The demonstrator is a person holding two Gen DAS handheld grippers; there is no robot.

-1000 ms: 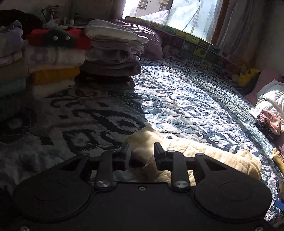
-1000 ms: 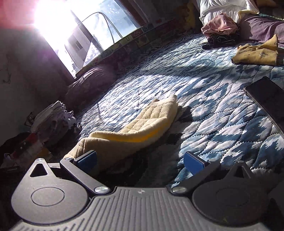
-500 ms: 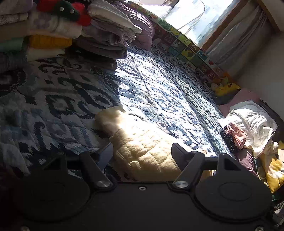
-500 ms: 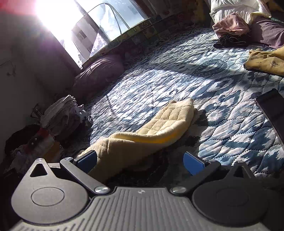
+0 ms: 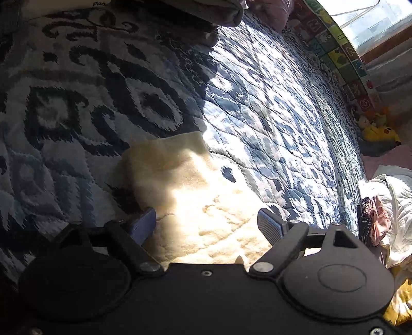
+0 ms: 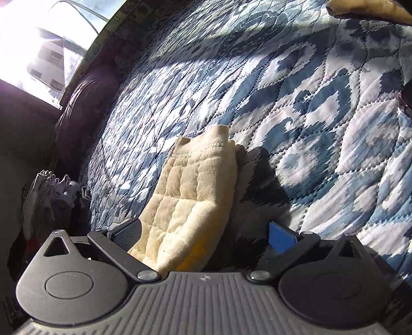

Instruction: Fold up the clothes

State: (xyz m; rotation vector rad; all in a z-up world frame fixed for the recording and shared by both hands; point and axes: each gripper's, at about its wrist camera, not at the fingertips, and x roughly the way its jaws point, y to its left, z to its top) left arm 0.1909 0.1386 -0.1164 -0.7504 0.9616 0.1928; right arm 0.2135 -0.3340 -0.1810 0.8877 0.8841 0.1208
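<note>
In your left wrist view, your left gripper [image 5: 207, 224] hangs low over one end of the cream fleece garment [image 5: 195, 201], which lies on the blue patterned quilt [image 5: 270, 123]. Its jaws are spread wide, one finger on each side of the cloth, and they grip nothing; you cannot tell whether the pads [image 5: 267, 226] touch the fleece. Half of the garment sits in bright sun and the far corner lies in shadow. At the top edge you see the bottom of a stack of folded clothes [image 5: 206, 18]. To the right, a strip of alphabet mat [image 5: 342, 51] runs under the window, a yellow plush toy [image 5: 378, 131] sits near the end of the mat, and a heap of white and pink laundry [image 5: 383, 206] lies at the quilt's edge.

In your right wrist view, your right gripper [image 6: 204, 234] is above the other end of the same garment [image 6: 195, 195], a long folded strip running away from you on the quilt [image 6: 309, 103]. The jaws stand wide apart and hold nothing; the left finger [image 6: 127, 233] sits just beside the fleece edge, and the blue-padded right finger [image 6: 282, 237] is clear of it over the shaded quilt. A dark pillow [image 6: 85, 103] lies by the window at the left.
</note>
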